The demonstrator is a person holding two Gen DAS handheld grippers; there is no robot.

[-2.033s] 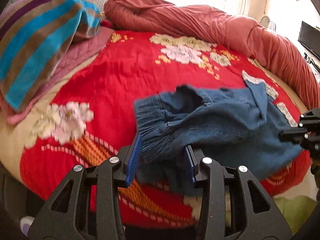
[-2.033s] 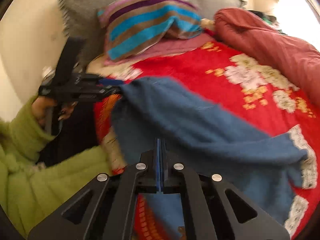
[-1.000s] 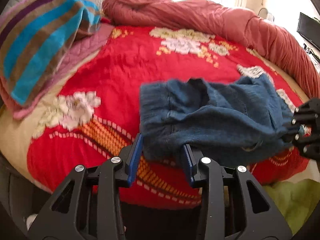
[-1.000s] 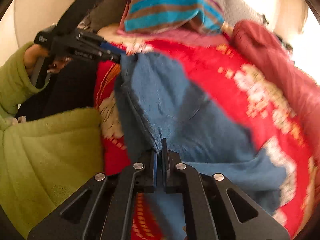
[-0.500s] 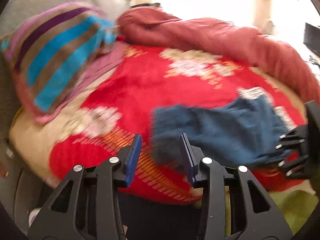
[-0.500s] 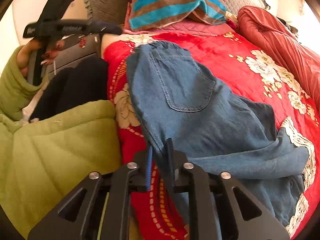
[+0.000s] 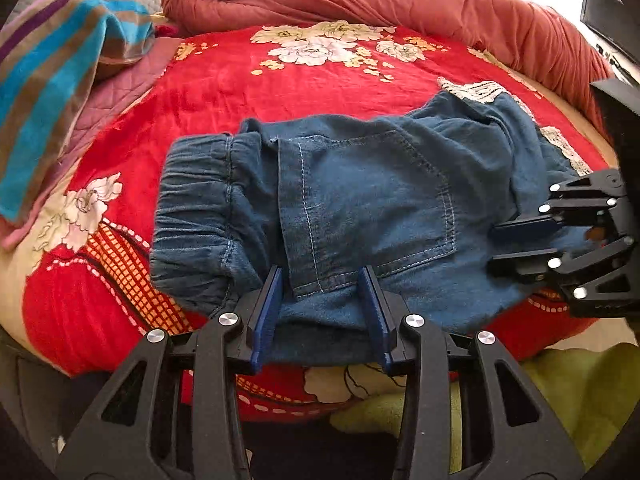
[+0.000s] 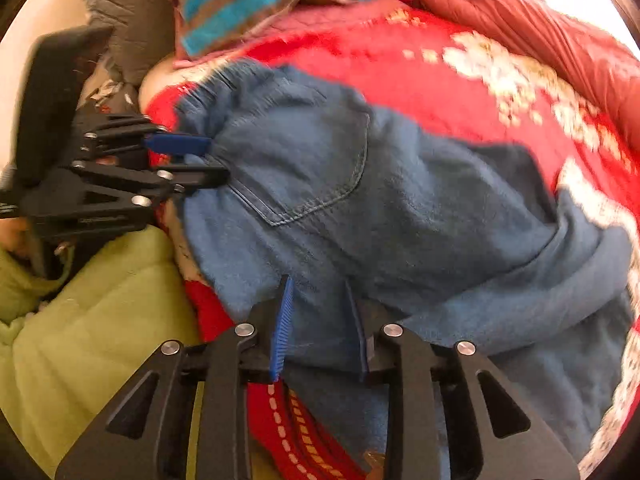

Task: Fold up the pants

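Note:
The blue denim pants (image 7: pixel 360 200) lie folded on the red floral bedspread (image 7: pixel 260 92), back pocket up, with the elastic waistband (image 7: pixel 196 208) at the left. At their near edge, my left gripper (image 7: pixel 320 312) has denim filling the gap from pad to pad. In the right wrist view, the left gripper (image 8: pixel 200 160) meets the pants (image 8: pixel 400 200) at the waist end. My right gripper (image 8: pixel 320 320) has its jaws opening, with loose denim lying between the parted pads. In the left wrist view the right gripper (image 7: pixel 504 246) sits at the leg end.
A striped blanket (image 7: pixel 52 80) lies at the head of the bed and a rust-red duvet (image 7: pixel 400 0) is heaped along the far side. A green sleeve (image 8: pixel 80 320) is below the bed's near edge. A grey pillow (image 8: pixel 128 20) sits behind the left gripper.
The pants hung in the air between both grippers; now they lie flat on the bed. The right jaws went from shut to parted. Both grippers came down to the bedspread.

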